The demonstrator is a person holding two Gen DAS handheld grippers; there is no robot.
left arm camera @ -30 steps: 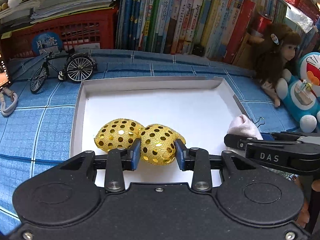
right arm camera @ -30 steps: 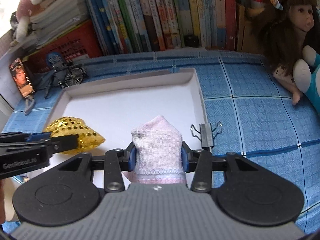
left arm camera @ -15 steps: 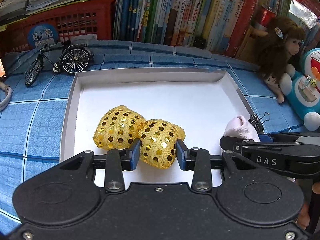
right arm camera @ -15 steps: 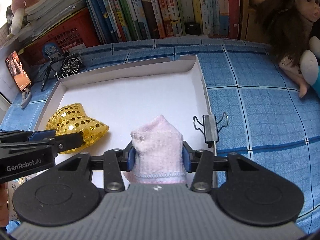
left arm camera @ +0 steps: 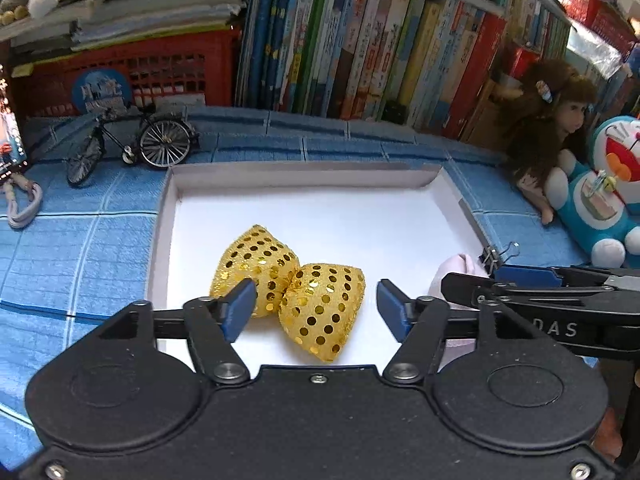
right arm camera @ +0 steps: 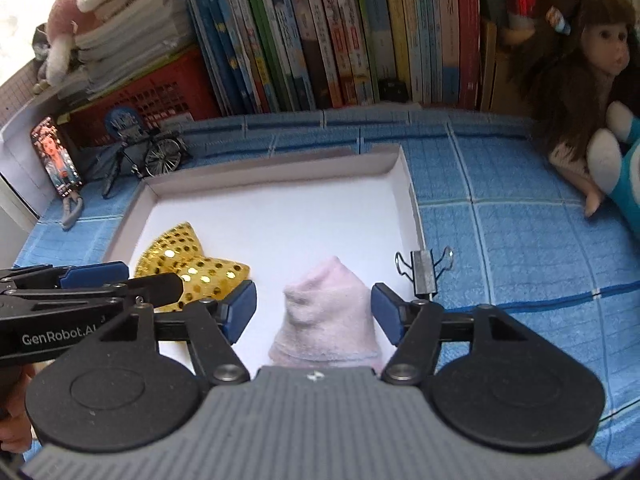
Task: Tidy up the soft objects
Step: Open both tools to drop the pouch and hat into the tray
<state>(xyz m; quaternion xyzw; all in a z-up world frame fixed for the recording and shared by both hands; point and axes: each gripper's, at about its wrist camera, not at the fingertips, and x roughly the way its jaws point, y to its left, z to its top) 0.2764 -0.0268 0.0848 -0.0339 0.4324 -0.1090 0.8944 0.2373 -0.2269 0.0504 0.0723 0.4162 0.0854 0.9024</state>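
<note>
1. The counter (left arm camera: 80, 248) in front of you wears a blue checked cloth; books (left arm camera: 360, 40) line its far edge.
2. A white tray (left arm camera: 320, 172) lies on the cloth, and both soft things rest on its floor.
3. Your left hand-held gripper (left arm camera: 316, 304) is opening: its blue pads (left arm camera: 240, 308) stand clear of the gold bow (left arm camera: 288, 284), whose right lobe lies between them, let go.
4. Your right hand-held gripper (right arm camera: 314, 312) is opening too; the pink sock (right arm camera: 326, 320) sits between its pads, neither pad pressing on it, near the tray's right wall.
5. The bow lies left of the sock, well apart.
6. A binder clip (right arm camera: 424, 272) grips the tray's right rim, just beside the sock.
</note>
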